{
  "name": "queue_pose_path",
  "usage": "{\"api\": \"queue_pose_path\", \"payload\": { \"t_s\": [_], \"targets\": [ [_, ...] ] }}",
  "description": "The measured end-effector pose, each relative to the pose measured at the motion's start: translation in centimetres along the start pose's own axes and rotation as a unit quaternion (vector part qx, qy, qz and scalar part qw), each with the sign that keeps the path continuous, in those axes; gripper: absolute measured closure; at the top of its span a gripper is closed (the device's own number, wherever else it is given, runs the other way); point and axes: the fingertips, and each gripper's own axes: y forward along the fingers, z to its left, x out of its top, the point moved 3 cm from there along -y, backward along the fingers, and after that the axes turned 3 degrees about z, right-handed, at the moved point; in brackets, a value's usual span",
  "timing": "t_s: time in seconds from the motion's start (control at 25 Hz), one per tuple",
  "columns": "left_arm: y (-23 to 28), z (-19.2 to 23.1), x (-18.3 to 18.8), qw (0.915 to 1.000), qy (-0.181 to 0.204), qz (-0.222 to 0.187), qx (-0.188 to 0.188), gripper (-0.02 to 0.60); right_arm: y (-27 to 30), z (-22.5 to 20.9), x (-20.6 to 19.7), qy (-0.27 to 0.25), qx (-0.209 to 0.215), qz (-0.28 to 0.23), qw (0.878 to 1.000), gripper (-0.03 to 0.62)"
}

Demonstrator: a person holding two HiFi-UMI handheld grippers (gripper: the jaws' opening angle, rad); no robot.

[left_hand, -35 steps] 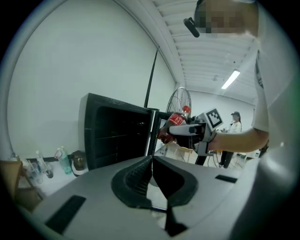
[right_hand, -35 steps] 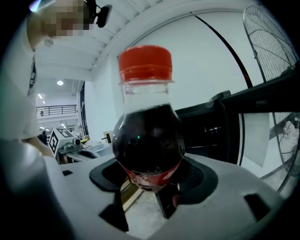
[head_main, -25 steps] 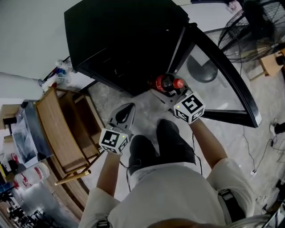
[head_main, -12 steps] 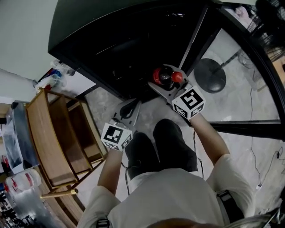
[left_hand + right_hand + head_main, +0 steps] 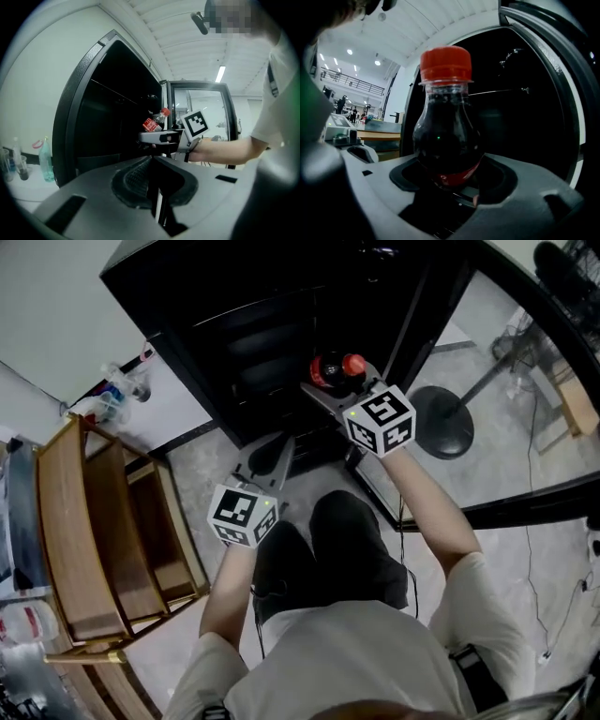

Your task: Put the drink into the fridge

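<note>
In the head view, a drink bottle (image 5: 328, 371) is held by the right hand-held gripper (image 5: 326, 388) at the open front of the black fridge (image 5: 253, 324). In the left gripper view, the left hand-held gripper (image 5: 152, 164) is seen clenched on nothing. In the right gripper view, the bottle's dark body is clasped between the jaws, with the red cap uppermost.

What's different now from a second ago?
The right gripper has carried the cola bottle forward, from in front of the fridge up to its dark opening. Nothing was taken hold of or let go: its jaws stay clamped on the bottle. The left gripper stays low, shut and empty; the fridge door stays open.
</note>
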Motion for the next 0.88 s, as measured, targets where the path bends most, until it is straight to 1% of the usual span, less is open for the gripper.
{"api": "queue_pose_path", "payload": {
  "t_s": [0.16,0.32,0.52,0.72,0.88],
  "targets": [
    [0.2,-0.1,0.0,0.9998,0.012,-0.012,0.011,0.574,3.2,-1.6,-0.6,-0.006,0.0,0.025,1.0,0.289],
    [0.0,0.3,-0.4,0.9993,0.004,-0.022,0.03,0.574,6.8,-2.8,-1.6,-0.006,0.006,0.072,0.997,0.289],
    [0.7,1.9,-0.6,0.999,-0.007,0.003,0.045,0.574,11.3,-3.5,-2.7,-0.004,0.011,0.116,0.993,0.289],
    [1.9,3.0,-0.1,0.9984,0.0,0.018,0.053,0.574,15.3,-5.2,-3.1,-0.007,0.018,0.148,0.989,0.289],
    [2.2,3.3,-0.7,0.9977,0.002,0.04,0.055,0.574,17.8,-6.3,-4.7,-0.004,0.017,0.191,0.981,0.289]
  ]
}}
